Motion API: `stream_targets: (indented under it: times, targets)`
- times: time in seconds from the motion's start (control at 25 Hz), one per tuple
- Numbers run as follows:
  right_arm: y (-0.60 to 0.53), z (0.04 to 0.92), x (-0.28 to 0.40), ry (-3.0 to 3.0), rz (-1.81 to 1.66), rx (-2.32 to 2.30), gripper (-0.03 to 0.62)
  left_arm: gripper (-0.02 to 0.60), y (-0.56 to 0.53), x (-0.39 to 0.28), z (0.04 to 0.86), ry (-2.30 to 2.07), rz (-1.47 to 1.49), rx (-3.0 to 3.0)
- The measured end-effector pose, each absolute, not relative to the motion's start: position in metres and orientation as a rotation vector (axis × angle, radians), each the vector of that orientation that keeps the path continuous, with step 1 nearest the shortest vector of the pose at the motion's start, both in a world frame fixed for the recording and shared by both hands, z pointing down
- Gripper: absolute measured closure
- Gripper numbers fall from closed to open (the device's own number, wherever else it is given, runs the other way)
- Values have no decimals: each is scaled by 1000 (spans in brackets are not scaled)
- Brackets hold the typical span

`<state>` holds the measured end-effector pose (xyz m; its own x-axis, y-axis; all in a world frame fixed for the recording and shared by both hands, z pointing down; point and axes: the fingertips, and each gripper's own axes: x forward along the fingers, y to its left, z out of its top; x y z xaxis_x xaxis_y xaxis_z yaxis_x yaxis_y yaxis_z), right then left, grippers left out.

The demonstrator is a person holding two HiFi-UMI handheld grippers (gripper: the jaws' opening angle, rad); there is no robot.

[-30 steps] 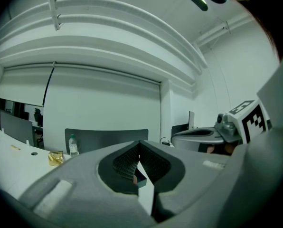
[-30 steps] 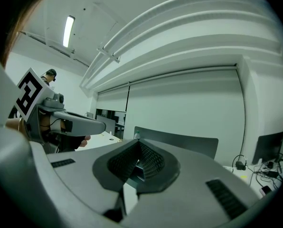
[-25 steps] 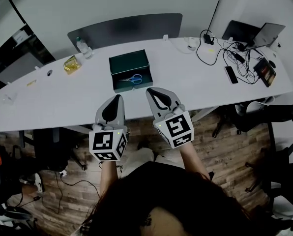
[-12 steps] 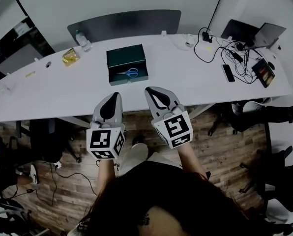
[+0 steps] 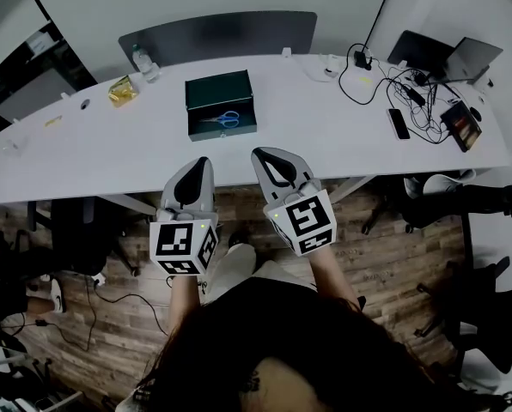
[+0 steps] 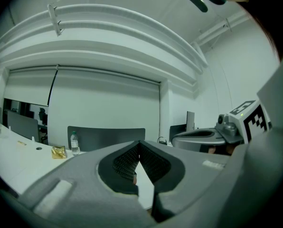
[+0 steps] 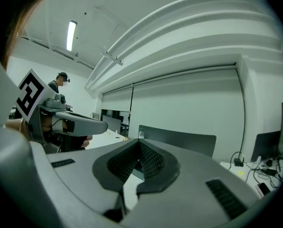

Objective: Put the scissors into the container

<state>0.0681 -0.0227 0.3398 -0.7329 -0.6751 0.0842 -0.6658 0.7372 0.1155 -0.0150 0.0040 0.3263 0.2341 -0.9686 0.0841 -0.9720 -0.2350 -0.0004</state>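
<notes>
The desk [image 5: 325,118] is smooth, matt white. The container [image 5: 218,88] has dark green, faintly sheened walls. The scissors [image 5: 224,119] show blue plastic handles and pale metal blades. Far left, a packet [image 5: 121,92] looks like crinkled gold foil, near a clear plastic bottle [image 5: 138,61]. The floor [image 5: 393,264] is brown wood plank. The left gripper [image 5: 203,160] and right gripper [image 5: 260,153] have matt grey plastic shells and dark, finely ribbed pads [image 6: 125,161].

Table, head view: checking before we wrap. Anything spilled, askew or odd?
Nothing stands out. The scissors lie flat inside the open container on the table; only the cables at its right end look tangled.
</notes>
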Motion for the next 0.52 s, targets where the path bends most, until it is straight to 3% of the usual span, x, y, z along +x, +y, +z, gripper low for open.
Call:
stream_targets:
  times: [0.52]
  targets:
    - [-27, 336, 61, -2872, -58, 1045, 586, 571, -3, -18, 330, -1917, 120, 2407]
